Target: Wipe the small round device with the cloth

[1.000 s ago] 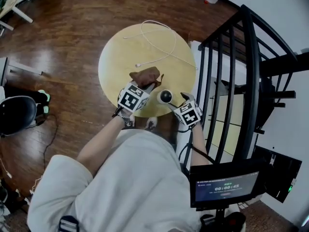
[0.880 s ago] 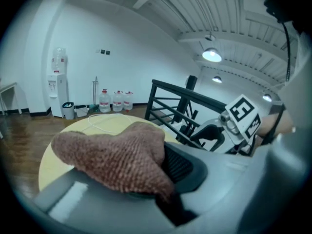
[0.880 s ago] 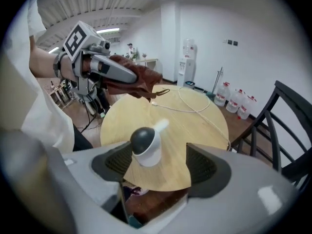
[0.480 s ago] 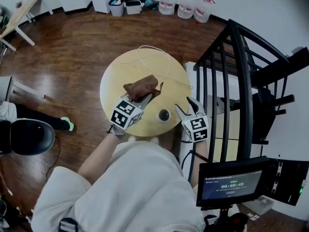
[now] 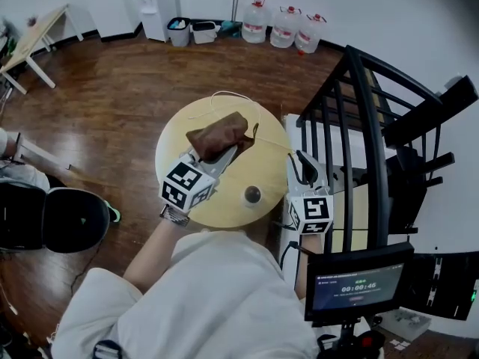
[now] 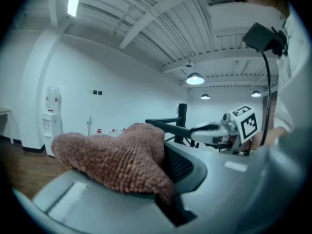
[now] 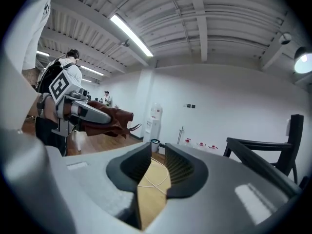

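- Right gripper [image 5: 301, 163]: nearest the person, at the right rim of the table [image 5: 174, 144] and beside the black railing [image 5: 368, 118]. Its jaws had just been closing and stood a narrow slit apart. Nothing lay between them; only the table top and the white cable [image 5: 241, 96] showed through the gap.
- Left gripper [image 5: 223, 152]: clenched on the brown cloth [image 5: 217, 135]. The knitted fabric bulged out over the upper jaw and hung clear of the table top.
- Small round device [image 5: 252, 194]: upright on the table close to its near edge. In the head view it lay between the two grippers and apart from both. It sat nearer the person than either pair of fingertips, to the right of the left gripper's marker cube and to the left of the right gripper's. No jaw or cloth touched it.
- White cable: looped across the far part of the table, beyond the cloth.
- Water bottles [image 5: 285, 27] and a water dispenser [image 5: 153, 2]: against the far wall, well apart from the table.
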